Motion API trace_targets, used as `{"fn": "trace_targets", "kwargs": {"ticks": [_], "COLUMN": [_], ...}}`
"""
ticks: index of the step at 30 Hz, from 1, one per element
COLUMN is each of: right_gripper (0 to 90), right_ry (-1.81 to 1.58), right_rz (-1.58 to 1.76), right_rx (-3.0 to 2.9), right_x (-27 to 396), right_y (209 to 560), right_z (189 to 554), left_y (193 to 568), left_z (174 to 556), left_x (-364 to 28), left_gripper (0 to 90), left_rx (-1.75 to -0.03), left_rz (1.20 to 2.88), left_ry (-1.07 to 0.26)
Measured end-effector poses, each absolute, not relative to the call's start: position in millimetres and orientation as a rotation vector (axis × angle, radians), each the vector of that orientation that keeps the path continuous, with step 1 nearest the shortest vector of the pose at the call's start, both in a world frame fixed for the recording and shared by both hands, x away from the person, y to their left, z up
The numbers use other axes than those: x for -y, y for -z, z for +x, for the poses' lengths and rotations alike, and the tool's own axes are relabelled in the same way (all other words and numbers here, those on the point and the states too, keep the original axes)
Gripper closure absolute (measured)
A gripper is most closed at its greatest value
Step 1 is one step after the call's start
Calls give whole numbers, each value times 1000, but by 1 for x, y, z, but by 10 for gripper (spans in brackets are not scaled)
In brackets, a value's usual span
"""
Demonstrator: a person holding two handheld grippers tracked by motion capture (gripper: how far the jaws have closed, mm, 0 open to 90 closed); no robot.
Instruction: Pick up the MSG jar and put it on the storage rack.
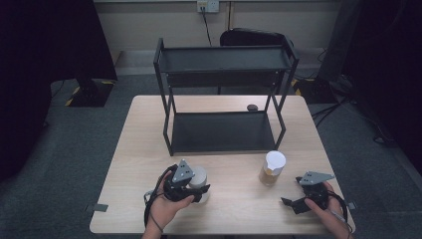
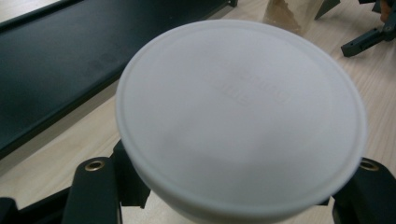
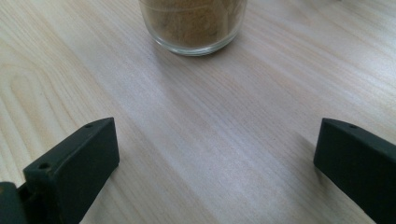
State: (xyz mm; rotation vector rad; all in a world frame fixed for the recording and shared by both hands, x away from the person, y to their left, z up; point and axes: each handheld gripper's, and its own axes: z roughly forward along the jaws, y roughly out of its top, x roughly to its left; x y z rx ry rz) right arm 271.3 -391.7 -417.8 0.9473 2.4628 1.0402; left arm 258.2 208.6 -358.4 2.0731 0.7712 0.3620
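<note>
Wooden table [image 1: 234, 209]: left gripper [image 1: 191, 191] clamps white-lidded jar [image 1: 198, 175], right gripper [image 1: 298, 201] gapes

A light wooden worktop [image 1: 149, 149] stands on grey carpet floor [image 1: 64, 149]. At twelve o'clock, a pale wall [image 1: 149, 25] has a socket [image 1: 207, 5]. Dark corners sit at both sides.

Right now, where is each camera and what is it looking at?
High view: above the table, looking down on the rack, both hands, both grippers.
Left gripper view: on the left gripper, facing the white lid of the jar it grips; its jaws flank it.
Right gripper view: on the right gripper, low over the table, facing the brown jar; jaws wide apart.
Shared: the brown jar appears in all three.
</note>
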Motion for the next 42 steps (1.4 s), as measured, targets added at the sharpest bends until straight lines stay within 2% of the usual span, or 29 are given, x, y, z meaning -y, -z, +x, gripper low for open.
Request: {"fn": "trace_targets", "kwargs": {"ticks": [16, 42], "right_gripper": [0, 0], "right_ry": [-1040, -1040], "right_rz": [947, 947], "right_rx": [-2463, -2463], "right_x": [392, 392], "right_y": [418, 418], "right_z": [271, 271], "left_y": [341, 298], "left_z": [283, 324], "left_x": [-200, -183], "left_gripper": [350, 350], "left_rx": [-792, -795], "left_rz": [2060, 2042], "left_ry": [-318, -325]}}
